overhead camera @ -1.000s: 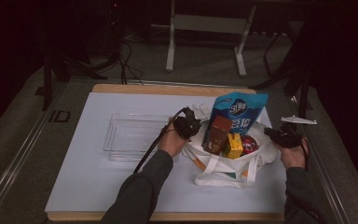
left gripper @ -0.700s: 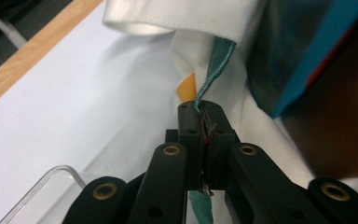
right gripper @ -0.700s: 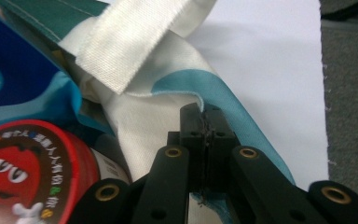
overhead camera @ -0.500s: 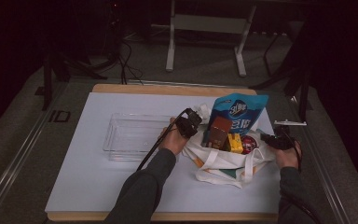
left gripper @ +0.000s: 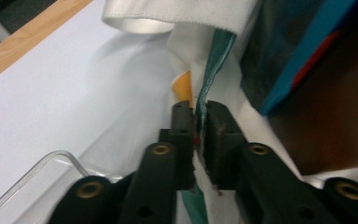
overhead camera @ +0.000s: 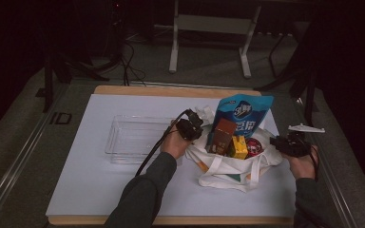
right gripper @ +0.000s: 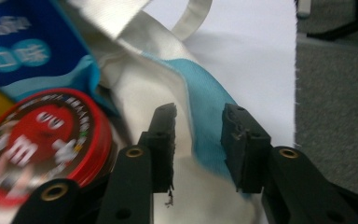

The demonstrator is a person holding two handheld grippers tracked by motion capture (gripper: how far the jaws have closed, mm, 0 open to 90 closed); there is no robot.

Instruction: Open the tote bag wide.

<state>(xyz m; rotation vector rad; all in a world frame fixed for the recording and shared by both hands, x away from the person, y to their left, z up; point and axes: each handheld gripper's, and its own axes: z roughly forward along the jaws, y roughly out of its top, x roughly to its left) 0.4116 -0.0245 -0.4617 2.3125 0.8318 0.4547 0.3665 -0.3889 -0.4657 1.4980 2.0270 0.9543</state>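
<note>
High view: a white tote bag (overhead camera: pixel 228 164) lies on the white table (overhead camera: pixel 100 190), just right of a clear tray (overhead camera: pixel 133 138).
Bag contents: a blue pouch (overhead camera: pixel 244 114), a brown box (overhead camera: pixel 222 135), a yellow box (overhead camera: pixel 240 147) and a red tin (right gripper: pixel 42 140).
Left gripper (left gripper: pixel 196 122): jaws have just eased slightly, the bag's teal-edged rim pinched between them.
Right gripper (right gripper: pixel 198 126): jaws have just been opening and stand released, the bag's blue-trimmed edge loose between them.
</note>
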